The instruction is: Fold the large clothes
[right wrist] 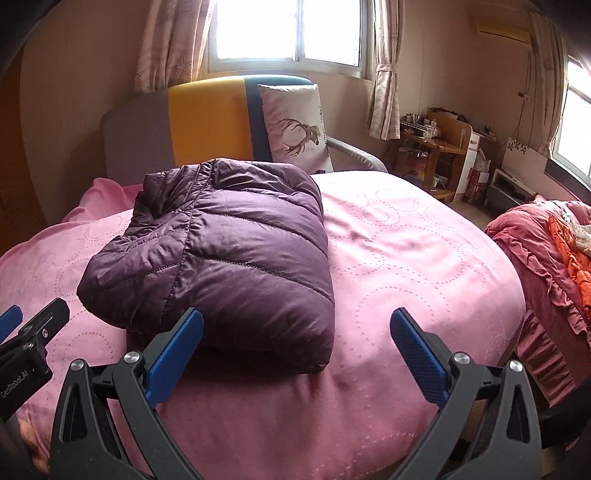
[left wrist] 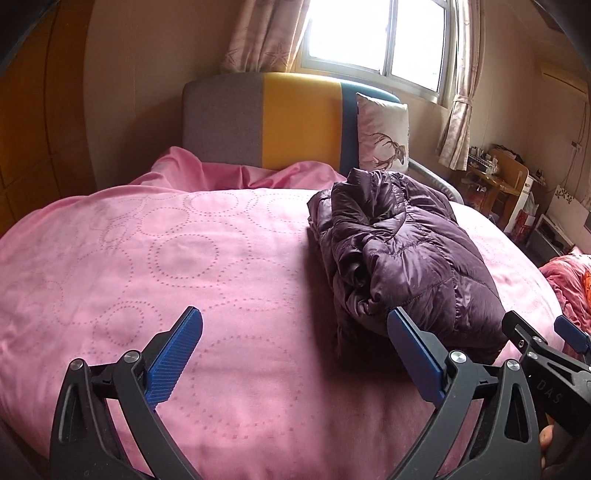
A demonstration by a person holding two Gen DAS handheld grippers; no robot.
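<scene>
- We are looking at a dark purple quilted puffer jacket (right wrist: 218,240), which is lying folded into a thick, rounded bundle on a pink bedspread with dotted circle patterns (right wrist: 406,251), toward the headboard half of the bed.
- In the left wrist view the same jacket (left wrist: 399,251) is sitting right of centre, its rumpled collar end pointing toward the headboard.
- We are holding the right black gripper with blue finger pads (right wrist: 295,339) low over the near edge of the bed, levelled forward, its jaws spread wide and gripping nothing; its left pad (right wrist: 177,347) is lying in front of the jacket's near edge, though we cannot tell whether it is touching the fabric.
- We are holding the left black gripper with blue finger pads (left wrist: 295,350) at a like height, also spread wide and empty, aimed at bare bedspread (left wrist: 166,258) beside the jacket; its right pad (left wrist: 410,347) is sitting just by the jacket's near corner.
- The two grippers are lying side by side: the right one (left wrist: 546,343) is showing at the far right edge of the left view, and the left one (right wrist: 33,332) at the far left edge of the right view.
- Beyond the jacket, a grey, yellow and blue padded headboard (right wrist: 199,118) is standing, with a white cushion printed with a deer (right wrist: 295,129) leaning against it.
- A bright window with pale patterned curtains (right wrist: 288,29) is sitting above the headboard.
- A heap of red and orange bedding (right wrist: 554,243) is lying to the right of the bed.
</scene>
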